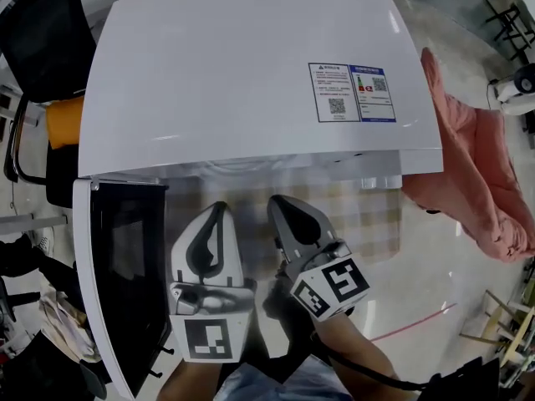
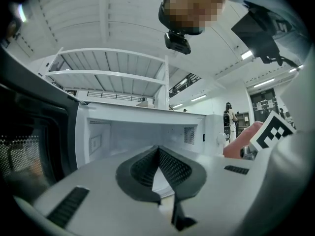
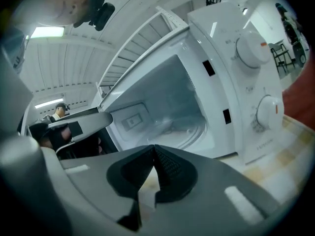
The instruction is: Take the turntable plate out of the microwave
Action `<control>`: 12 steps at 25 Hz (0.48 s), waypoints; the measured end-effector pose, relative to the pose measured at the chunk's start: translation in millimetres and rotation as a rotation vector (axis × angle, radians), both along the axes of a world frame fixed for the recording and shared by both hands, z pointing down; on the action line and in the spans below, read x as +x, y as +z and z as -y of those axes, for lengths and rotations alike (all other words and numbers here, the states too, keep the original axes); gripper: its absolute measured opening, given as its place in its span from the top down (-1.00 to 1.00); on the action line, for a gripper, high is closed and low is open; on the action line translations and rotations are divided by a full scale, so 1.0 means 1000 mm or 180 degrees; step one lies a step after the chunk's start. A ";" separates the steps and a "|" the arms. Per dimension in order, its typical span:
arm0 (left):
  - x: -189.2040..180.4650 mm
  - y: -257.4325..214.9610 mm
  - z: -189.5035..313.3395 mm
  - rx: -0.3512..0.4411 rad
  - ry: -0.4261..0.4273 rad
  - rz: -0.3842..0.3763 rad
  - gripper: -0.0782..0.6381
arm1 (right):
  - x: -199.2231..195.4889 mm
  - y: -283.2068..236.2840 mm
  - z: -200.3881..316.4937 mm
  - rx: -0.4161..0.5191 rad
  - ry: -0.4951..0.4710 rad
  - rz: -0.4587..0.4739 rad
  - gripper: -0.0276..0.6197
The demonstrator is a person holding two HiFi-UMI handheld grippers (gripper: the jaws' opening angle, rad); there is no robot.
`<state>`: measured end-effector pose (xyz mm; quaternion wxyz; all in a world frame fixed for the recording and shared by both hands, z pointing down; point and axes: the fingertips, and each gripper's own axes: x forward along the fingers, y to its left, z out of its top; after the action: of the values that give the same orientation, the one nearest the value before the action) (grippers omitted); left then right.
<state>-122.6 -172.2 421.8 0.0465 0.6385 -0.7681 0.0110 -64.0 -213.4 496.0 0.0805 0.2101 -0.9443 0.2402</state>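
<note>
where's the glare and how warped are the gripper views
Head view: soft glare streaks on the microwave top, with dark corners. Left gripper view: strong fisheye bending, and bright ceiling lights. Right gripper view: the same bending, with the scene tilted; the turntable plate looks hazy with reflections.

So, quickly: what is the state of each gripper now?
Left gripper: closed, holding nothing.
Right gripper: closed, holding nothing.

White boxy microwave sits on the pale tabletop, its dark glass door swung out left. Clear glass turntable plate is inside it. Left claw and right claw are side by side in front of the opening, with a crumpled pink cloth off to the right.
</note>
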 end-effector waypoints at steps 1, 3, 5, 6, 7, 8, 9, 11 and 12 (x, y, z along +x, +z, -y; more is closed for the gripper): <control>0.000 0.003 -0.001 -0.0012 -0.0001 -0.0010 0.76 | -0.001 0.006 0.000 -0.0027 0.0010 -0.0007 0.91; -0.001 0.008 -0.003 -0.0050 0.0011 -0.0021 0.76 | -0.003 0.016 0.001 -0.0099 0.0030 -0.0014 0.91; -0.001 0.011 -0.005 -0.0071 0.0028 -0.0024 0.76 | -0.006 0.025 0.002 -0.0223 0.0045 0.0016 0.91; -0.002 0.012 -0.005 -0.0081 0.0033 -0.0029 0.76 | -0.007 0.028 0.001 -0.0285 0.0045 0.0033 0.90; -0.003 0.013 -0.006 -0.0095 0.0038 -0.0041 0.76 | -0.010 0.030 0.001 -0.0336 0.0039 0.0045 0.86; -0.003 0.014 -0.006 -0.0110 0.0043 -0.0060 0.76 | -0.012 0.032 0.000 -0.0392 0.0032 0.0060 0.83; -0.004 0.015 -0.007 -0.0124 0.0051 -0.0080 0.76 | -0.015 0.034 -0.002 -0.0468 0.0024 0.0084 0.80; -0.005 0.016 -0.006 -0.0150 0.0076 -0.0121 0.76 | -0.021 0.039 -0.004 -0.0644 -0.0003 0.0138 0.69; -0.005 0.016 -0.006 -0.0161 0.0091 -0.0140 0.76 | -0.025 0.042 -0.005 -0.0725 -0.0021 0.0153 0.62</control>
<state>-127.7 -166.3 437.7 0.0794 0.6481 -0.7572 0.0170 -88.9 -208.5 537.7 0.0819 0.1907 -0.9132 0.3506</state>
